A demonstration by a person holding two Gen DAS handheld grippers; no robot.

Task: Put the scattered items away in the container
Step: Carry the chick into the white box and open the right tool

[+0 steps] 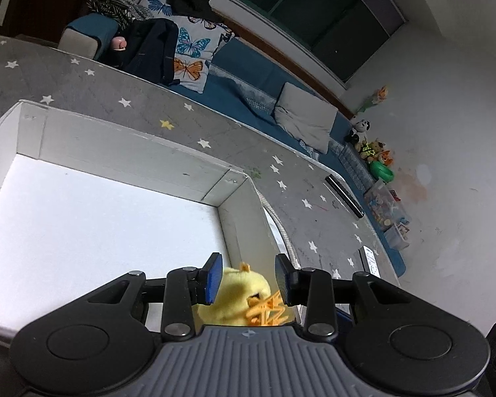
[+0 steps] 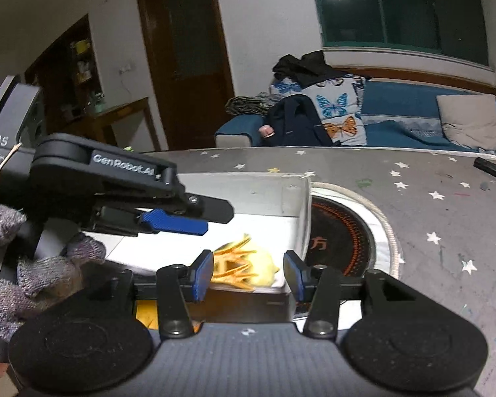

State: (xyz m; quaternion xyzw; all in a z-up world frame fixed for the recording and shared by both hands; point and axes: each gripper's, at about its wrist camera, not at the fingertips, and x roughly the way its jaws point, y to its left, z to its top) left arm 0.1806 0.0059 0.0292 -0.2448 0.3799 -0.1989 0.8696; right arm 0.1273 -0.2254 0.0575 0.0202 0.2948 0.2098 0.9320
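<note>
A white cardboard box [image 1: 132, 152] stands on the table, and its white floor is lit. A yellow plush chick with orange feet [image 1: 238, 297] lies in the box's near right corner. My left gripper [image 1: 248, 278] hovers over it, open, with the blue pads wide apart and the toy seen between and below them. In the right wrist view the chick [image 2: 261, 264] looks blurred inside the box [image 2: 248, 195]. The left gripper's blue fingers [image 2: 175, 225] reach in from the left, above it. My right gripper [image 2: 248, 274] stands open at the box's front edge, holding nothing.
The table wears a grey cloth with stars [image 1: 215, 132]. A round inset hob [image 2: 340, 231] lies right of the box. A black bar [image 2: 492, 168] sits at the far right edge. A gloved hand [image 2: 43, 274] holds the left gripper. A blue sofa [image 2: 413, 125] with cushions stands behind.
</note>
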